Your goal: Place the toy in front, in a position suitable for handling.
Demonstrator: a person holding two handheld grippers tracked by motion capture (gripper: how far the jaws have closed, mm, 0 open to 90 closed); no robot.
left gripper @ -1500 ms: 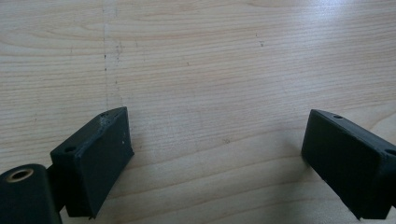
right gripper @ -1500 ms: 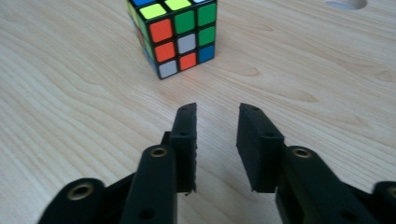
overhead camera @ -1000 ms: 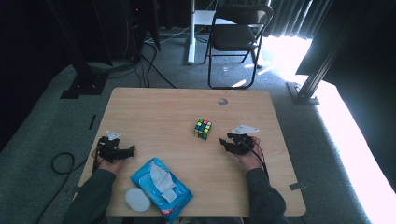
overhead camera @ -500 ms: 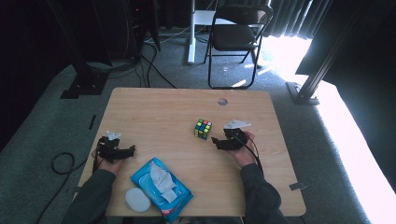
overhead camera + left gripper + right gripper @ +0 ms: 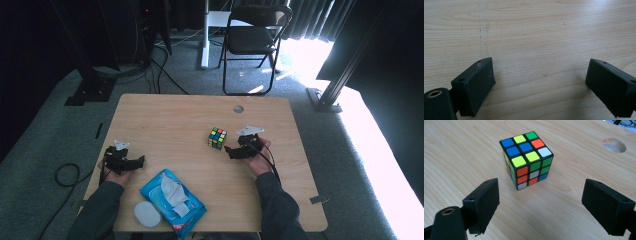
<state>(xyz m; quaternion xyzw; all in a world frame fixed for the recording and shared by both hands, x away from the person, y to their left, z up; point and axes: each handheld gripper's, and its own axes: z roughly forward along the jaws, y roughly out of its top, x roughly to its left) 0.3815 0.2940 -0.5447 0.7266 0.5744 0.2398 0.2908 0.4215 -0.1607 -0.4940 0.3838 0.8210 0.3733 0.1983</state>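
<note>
- Wooden worktop (image 5: 170, 120) on grey carpet; a folding chair (image 5: 252, 37) stands beyond it.
- Right hand-held gripper (image 5: 231, 151): released, its jaws have just been opening, nothing between them.
- Rubik's cube (image 5: 526, 158): on the worktop just ahead of the right hand-held gripper, apart from both jaws.
- Left hand-held gripper (image 5: 541, 82): released, jaws wide over bare wood, well apart from the cube.
- Wet-wipes pack (image 5: 172, 196): near the left hand-held gripper.

A blue pack of wipes (image 5: 172, 197) lies at the table's (image 5: 165, 120) near edge. A white lid (image 5: 147, 214) sits just beside it. A black chair (image 5: 252, 37) stands past the far edge.
</note>
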